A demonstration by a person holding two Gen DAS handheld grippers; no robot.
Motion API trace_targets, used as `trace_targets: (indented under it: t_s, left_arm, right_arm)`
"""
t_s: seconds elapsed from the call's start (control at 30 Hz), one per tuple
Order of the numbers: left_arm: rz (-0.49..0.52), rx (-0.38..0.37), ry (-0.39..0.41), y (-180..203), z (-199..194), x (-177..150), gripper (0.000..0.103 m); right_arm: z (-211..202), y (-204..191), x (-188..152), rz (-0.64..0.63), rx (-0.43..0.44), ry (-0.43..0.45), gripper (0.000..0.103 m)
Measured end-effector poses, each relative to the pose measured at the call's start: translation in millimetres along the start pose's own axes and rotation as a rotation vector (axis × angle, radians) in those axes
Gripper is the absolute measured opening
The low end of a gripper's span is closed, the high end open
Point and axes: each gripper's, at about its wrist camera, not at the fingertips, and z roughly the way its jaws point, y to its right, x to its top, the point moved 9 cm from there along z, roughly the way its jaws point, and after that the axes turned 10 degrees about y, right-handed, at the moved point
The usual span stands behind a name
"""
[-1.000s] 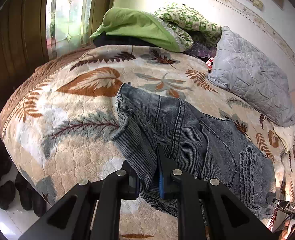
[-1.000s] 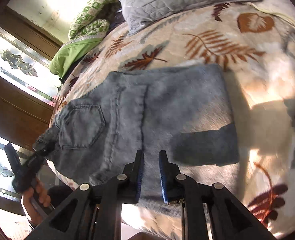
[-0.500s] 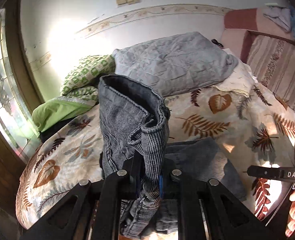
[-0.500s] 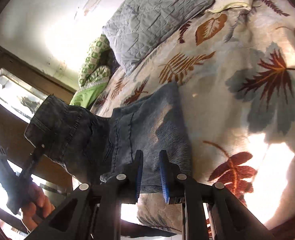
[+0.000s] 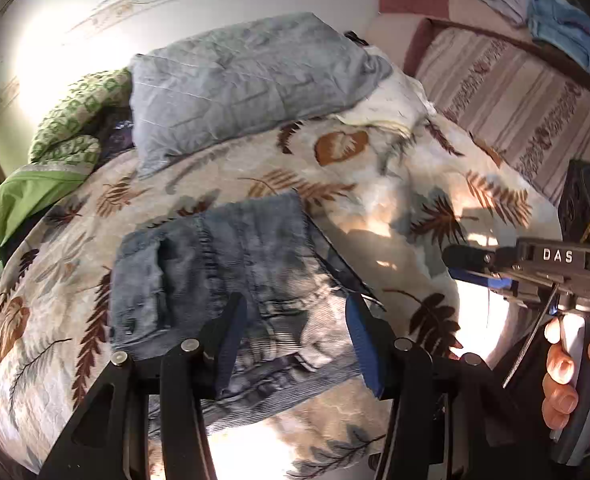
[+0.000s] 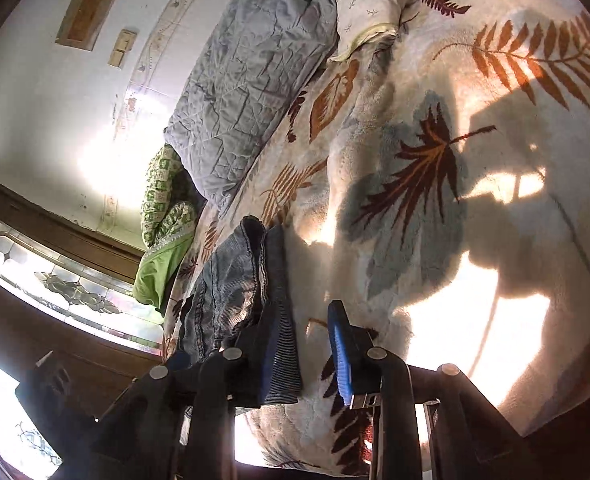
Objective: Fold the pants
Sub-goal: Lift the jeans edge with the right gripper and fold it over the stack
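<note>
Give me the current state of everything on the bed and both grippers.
Pants: folded over, lying flat on the bedspread, released.
Left gripper: jaws opening, over the pants, pads not pressing.
Right gripper: jaws opening, off the pants' edge, nothing gripped.
Grey quilt: bunched, at the bed's head.
Green blanket: crumpled, by the window.
Bedspread: spread, sunlit patches.

Denim pants [image 5: 223, 276]: grey-blue, faded wash. Folded into a compact, roughly rectangular stack of layers. Lying flat on leaf-print blanket [image 5: 375, 184], near its front edge. Seams and waistband edge visible on top layer.
</note>
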Motion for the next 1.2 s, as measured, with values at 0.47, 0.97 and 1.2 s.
trace_targets:
  t_s: [0.47,0.97,1.2]
  left_arm:
    - [-0.197,0.323,-0.067,-133,30,-76,0.069]
    - [-0.230,0.293,-0.073,-134,34,-83,0.070]
    - [-0.246,0.279,-0.098,-137,36,-85,0.071]
  right_arm:
    - [43,-69,-58,0.107,0.170,-0.228,0.068]
    - [85,-62,-71,0.067,0.013,-0.272,0.064]
    - [92,-61,-80,-0.082,-0.092,-0.301,0.008]
